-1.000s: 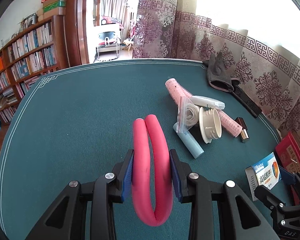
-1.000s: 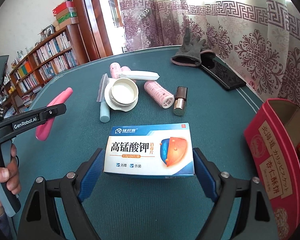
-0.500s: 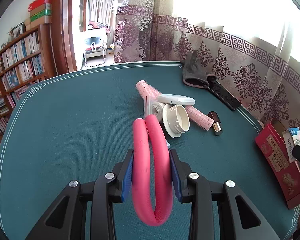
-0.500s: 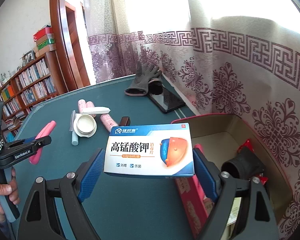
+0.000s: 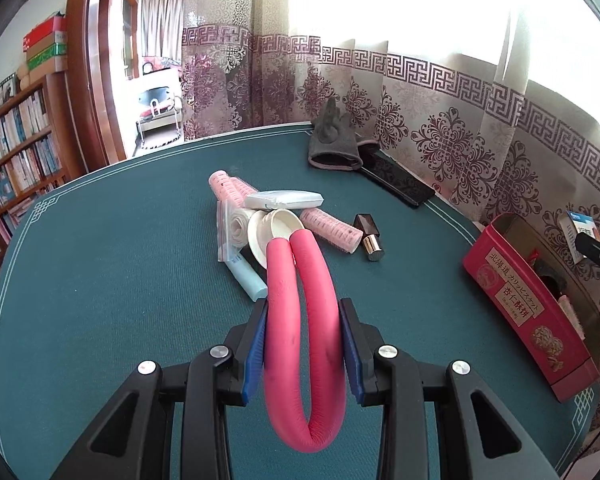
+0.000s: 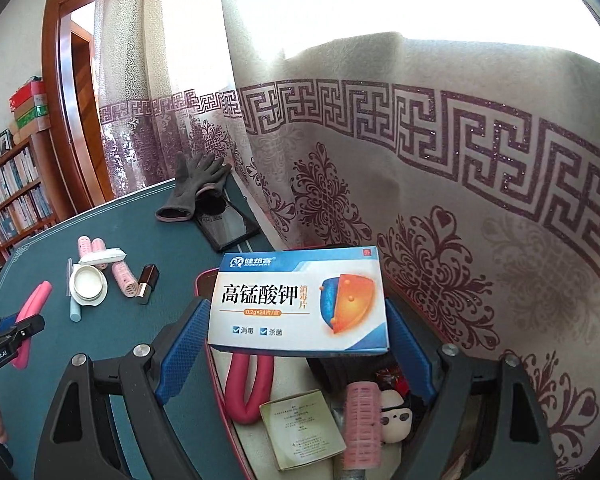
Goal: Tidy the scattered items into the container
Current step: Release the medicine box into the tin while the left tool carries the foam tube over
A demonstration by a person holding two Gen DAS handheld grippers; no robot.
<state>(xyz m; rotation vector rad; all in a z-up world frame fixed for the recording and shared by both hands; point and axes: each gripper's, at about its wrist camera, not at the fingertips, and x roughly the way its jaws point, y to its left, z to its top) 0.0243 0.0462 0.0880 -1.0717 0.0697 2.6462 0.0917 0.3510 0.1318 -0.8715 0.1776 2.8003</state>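
Your right hand-held gripper (image 6: 296, 332) pinches the blue-and-white medicine box (image 6: 298, 300) by its two short ends and hangs it over the open red container (image 5: 532, 300), which sits at the right edge of the tabletop (image 5: 120, 280). This looks like the drop-off step: to finish, lower the box into the opening and spread the fingers. A folded pink foam curler, a leaflet, a pink roller and a small panda-faced toy already lie inside, so aim for the freer middle, or the box may perch on them.

Your left hand-held gripper (image 5: 303, 344) is pressed together on a bent pink foam curler (image 5: 304, 332), held above the tabletop's near side; it goes in next, once the right one is clear of the opening.

Still loose near the tabletop's middle: pink rollers (image 5: 332, 230), a white pouch (image 5: 284, 200), a white lid (image 5: 274, 232), a small zip bag (image 5: 232, 232), a pale blue tube (image 5: 246, 276) and a lipstick (image 5: 369, 237). A grey glove (image 5: 334, 144) and a phone (image 5: 398, 186) rest at the far edge beside the curtain.
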